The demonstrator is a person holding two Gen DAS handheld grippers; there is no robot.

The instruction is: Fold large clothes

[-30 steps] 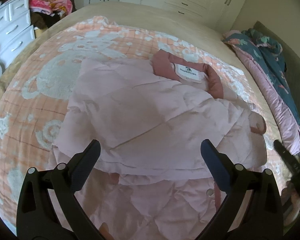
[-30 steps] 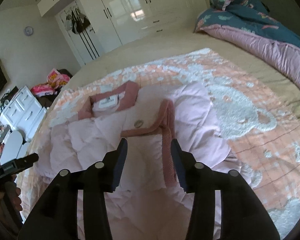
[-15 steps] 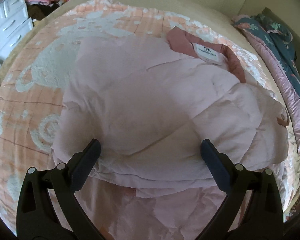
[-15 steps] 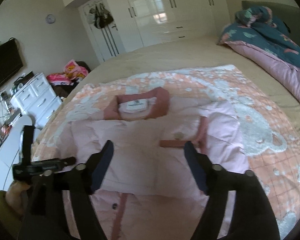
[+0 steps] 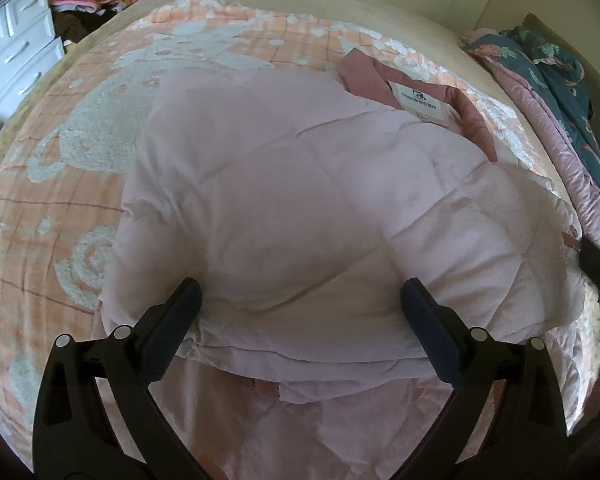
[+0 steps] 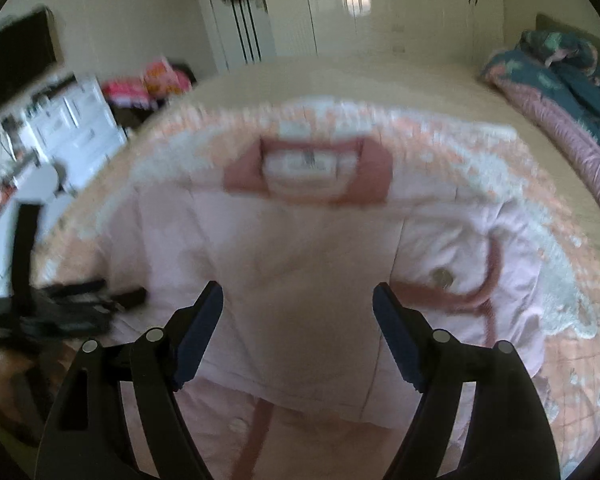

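Lying beneath open tool point(image 5: 300, 304): jacket point(image 5: 284, 200)

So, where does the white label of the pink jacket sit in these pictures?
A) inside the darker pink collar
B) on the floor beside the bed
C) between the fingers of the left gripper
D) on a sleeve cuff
A: the white label lies inside the darker pink collar at the far end of the pink jacket.

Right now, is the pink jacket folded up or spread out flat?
Partly folded. The pink jacket has both sides turned in over its middle, stacked edges showing at the near fold, while its bottom part lies unfolded on the blanket.
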